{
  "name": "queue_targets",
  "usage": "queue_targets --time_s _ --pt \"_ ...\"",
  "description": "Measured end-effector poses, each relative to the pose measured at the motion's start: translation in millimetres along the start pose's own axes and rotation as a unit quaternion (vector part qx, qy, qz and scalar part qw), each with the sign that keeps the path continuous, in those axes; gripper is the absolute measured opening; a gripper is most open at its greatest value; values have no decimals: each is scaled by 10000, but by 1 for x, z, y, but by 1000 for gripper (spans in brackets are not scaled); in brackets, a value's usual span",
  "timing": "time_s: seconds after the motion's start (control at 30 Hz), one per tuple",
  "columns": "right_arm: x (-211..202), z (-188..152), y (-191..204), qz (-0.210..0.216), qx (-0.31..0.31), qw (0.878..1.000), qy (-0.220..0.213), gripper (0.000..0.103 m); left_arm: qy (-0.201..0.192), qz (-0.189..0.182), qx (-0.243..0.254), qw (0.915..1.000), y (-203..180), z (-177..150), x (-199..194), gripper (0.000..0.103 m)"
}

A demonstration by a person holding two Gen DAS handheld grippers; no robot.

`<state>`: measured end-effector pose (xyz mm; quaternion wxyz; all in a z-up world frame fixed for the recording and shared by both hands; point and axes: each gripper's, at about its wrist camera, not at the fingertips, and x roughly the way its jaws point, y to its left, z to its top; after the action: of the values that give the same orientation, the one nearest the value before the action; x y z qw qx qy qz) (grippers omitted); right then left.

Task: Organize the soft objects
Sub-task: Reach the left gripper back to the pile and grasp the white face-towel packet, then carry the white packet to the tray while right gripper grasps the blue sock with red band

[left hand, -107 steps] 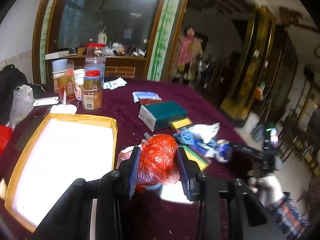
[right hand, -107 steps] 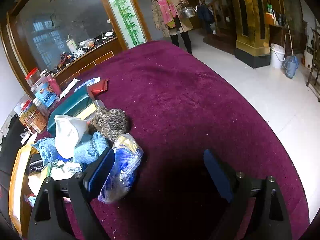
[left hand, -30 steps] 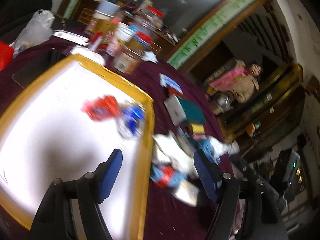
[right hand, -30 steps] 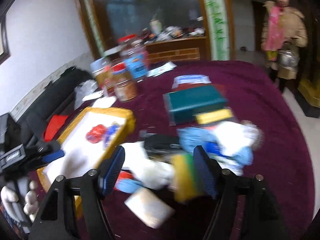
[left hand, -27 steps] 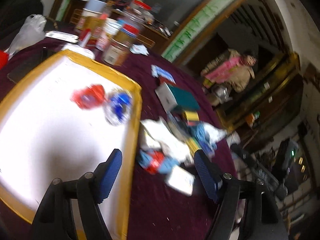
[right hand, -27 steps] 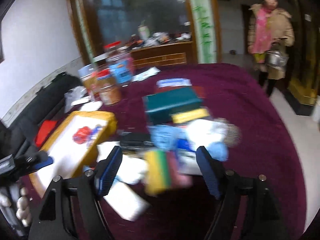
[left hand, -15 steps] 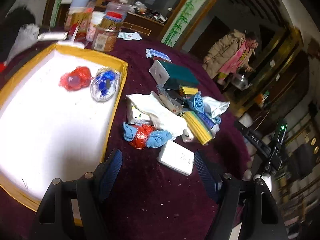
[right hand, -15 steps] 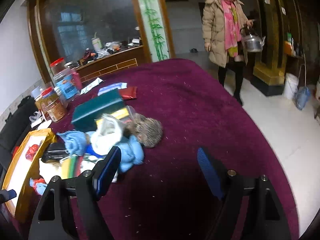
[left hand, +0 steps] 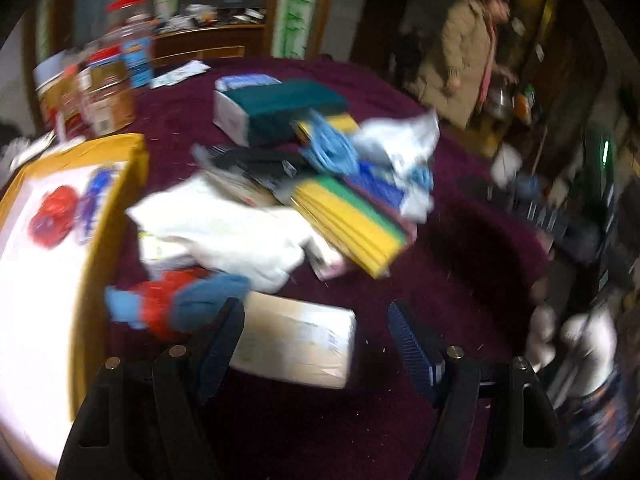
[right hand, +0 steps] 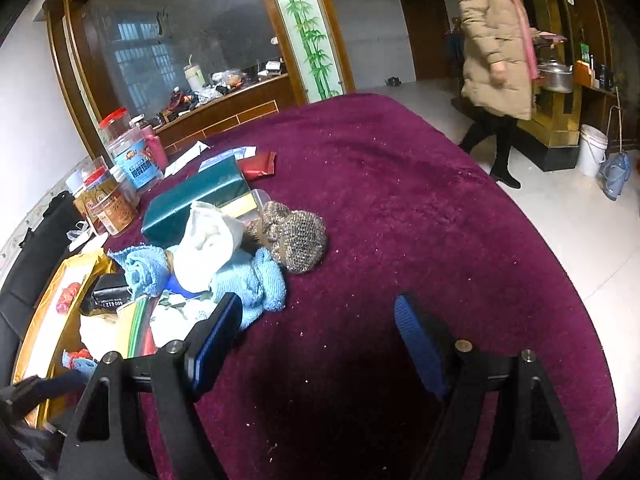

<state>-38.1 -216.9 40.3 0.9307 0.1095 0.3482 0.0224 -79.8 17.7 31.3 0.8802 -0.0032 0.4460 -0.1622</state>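
Just ahead of the wide-open, empty left gripper (left hand: 316,340) lay a red-and-blue cloth (left hand: 176,306); the right gripper (right hand: 320,338) gaped too.

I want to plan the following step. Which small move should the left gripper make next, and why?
Probably lower the open left gripper leftward onto the red-and-blue cloth bundle. Its jaws hold nothing, the bundle lies just beside the yellow-rimmed tray, and two soft bundles are already inside.

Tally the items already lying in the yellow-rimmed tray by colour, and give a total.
Red bundle: 1
Blue bundle: 1
Total in the yellow-rimmed tray: 2
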Motion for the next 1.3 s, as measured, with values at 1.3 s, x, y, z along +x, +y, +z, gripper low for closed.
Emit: queue_targets --time_s 1.3 --pt "11 -1 -13 175 316 9985 411 78 275 -80 405 9988 -55 -16 21 89"
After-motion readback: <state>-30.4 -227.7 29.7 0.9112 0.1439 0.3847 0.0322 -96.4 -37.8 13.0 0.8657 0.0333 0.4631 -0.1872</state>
